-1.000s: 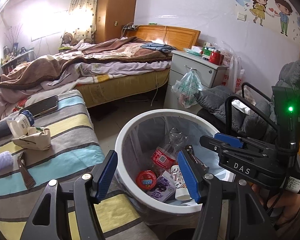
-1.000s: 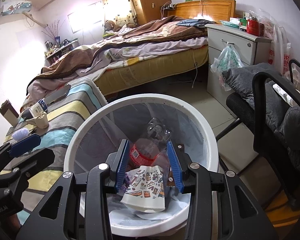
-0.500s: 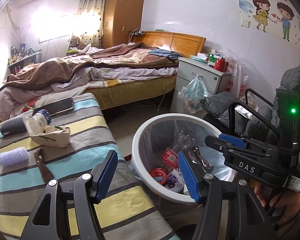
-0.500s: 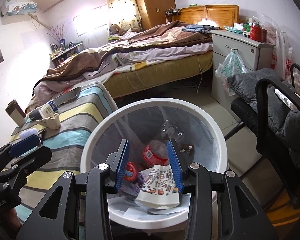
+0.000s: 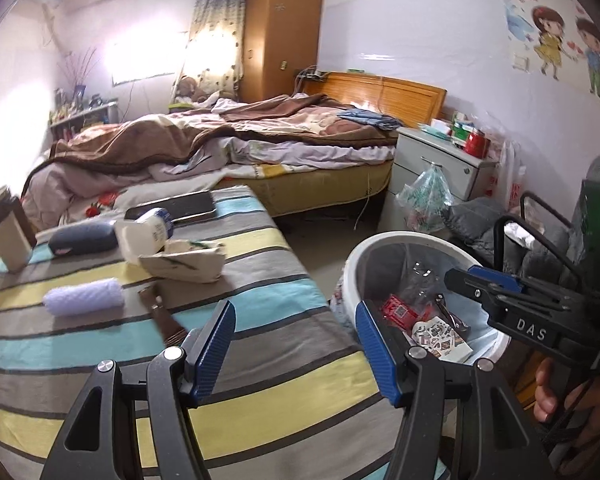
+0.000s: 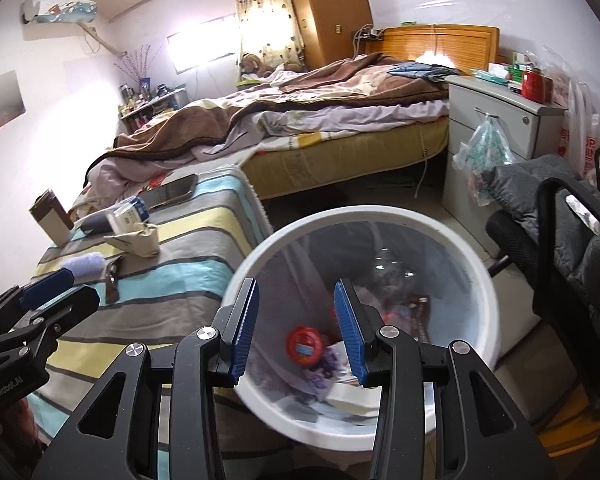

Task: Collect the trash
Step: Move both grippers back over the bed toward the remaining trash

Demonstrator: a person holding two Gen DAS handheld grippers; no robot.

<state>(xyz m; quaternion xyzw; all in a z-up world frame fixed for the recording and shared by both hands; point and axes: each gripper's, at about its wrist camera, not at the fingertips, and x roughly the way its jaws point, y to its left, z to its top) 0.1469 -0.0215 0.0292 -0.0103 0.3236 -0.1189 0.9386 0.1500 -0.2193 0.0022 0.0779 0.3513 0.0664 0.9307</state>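
Saw an unmade bed [image 5: 260,148] under a brown blanket, far ahead of the left jaws. Noted a wooden wardrobe [image 5: 284,36] beyond it. Found a grey nightstand [image 5: 432,164] ahead and right of those jaws, with a red mug [image 5: 476,143] on top and a plastic bag [image 5: 426,196] hanging from a drawer. Spotted a phone [image 5: 176,206] on the striped worktop [image 5: 260,264], ahead and left. Made out a dark chair [image 6: 560,216] right of the right jaws and an air conditioner [image 6: 60,6] high to their left.
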